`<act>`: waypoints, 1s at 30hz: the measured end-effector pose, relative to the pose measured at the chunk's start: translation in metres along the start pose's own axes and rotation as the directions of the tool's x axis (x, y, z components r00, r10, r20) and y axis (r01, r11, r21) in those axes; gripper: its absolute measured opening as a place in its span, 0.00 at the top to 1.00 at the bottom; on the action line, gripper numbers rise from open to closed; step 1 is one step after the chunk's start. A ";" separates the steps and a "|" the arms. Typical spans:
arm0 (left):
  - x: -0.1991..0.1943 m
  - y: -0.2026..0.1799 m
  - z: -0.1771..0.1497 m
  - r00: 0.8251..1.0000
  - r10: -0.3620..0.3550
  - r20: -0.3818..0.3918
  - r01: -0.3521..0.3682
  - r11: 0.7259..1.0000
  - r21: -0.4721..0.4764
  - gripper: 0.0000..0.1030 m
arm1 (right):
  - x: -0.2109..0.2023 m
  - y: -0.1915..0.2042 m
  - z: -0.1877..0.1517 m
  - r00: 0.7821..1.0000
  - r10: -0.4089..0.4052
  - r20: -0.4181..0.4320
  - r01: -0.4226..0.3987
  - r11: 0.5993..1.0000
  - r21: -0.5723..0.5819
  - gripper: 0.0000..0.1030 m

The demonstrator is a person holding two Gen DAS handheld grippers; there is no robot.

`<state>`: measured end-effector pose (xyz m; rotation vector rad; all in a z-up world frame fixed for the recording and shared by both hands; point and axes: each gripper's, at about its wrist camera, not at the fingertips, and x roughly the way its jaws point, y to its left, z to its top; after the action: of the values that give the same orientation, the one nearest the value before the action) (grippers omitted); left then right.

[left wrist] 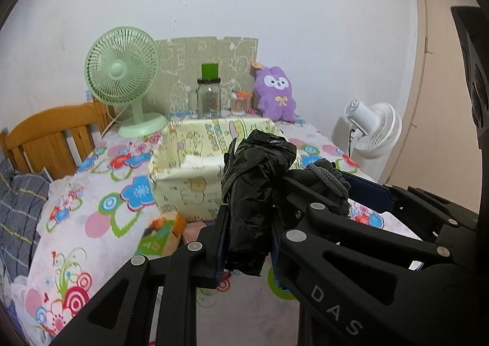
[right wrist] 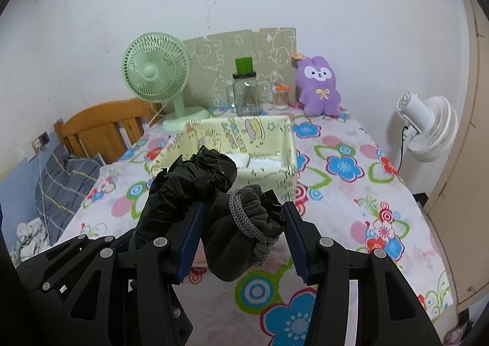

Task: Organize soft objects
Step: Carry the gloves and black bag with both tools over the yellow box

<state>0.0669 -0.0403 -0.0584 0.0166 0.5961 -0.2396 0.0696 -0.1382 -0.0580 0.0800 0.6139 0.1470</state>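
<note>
Both bundles are off the table and carried side by side toward the yellow fabric bin (right wrist: 284,144), which sits mid-table w/ its mouth open and a white folded item already on its floor.

The left gripper (left wrist: 247,233) has its jaws pinched tight on the black plastic bag roll (left wrist: 256,190) — the roll stands up between the pads, crumpled top poking well above them. The right gripper (right wrist: 241,239) has its jaws at a medium spread, pads pressing both sides of the dark grey cloth bundle (right wrist: 244,230), which is tied round w/ a grey braided cord (right wrist: 244,217). The two loads are touching or nearly so; can't tell which.

To do this step well, as I judge it:
- Clear the near wall of the bin before going forward — the wall is soft and would fold if clipped.
- Separate the hands a bit so neither load drags on the other at release.
- Lower each bundle inside, beside the white item, then let go — don't drop from high, since the plastic roll is light and may unroll or bounce out.
- Release one at a time; the cloth bundle's cord could snag a pad.

The mint fan (right wrist: 152,74), jar (right wrist: 246,95) and purple plush (right wrist: 319,86) stand behind the bin, well apart from the path.
</note>
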 end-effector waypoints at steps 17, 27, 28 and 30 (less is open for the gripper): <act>-0.012 0.000 0.032 0.998 0.017 0.066 -0.017 1.000 0.001 0.77 | -0.010 0.001 0.034 0.998 0.011 0.064 -0.012 1.000 0.012 0.46; -0.002 0.003 0.047 0.997 0.019 0.079 -0.018 1.000 -0.010 0.77 | -0.002 -0.003 0.050 0.997 0.002 0.078 -0.005 0.999 0.036 0.46; 0.000 0.003 0.048 0.997 0.021 0.079 -0.020 1.000 -0.011 0.77 | 0.000 -0.003 0.052 0.997 -0.002 0.078 -0.001 0.999 0.037 0.46; 0.003 0.004 0.051 0.996 0.029 0.080 -0.028 1.000 -0.011 0.77 | 0.002 -0.003 0.054 0.997 -0.008 0.078 0.005 0.999 0.036 0.46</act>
<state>0.0980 -0.0412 -0.0179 0.0060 0.5171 -0.2089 0.1029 -0.1425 -0.0157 0.1179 0.5388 0.1264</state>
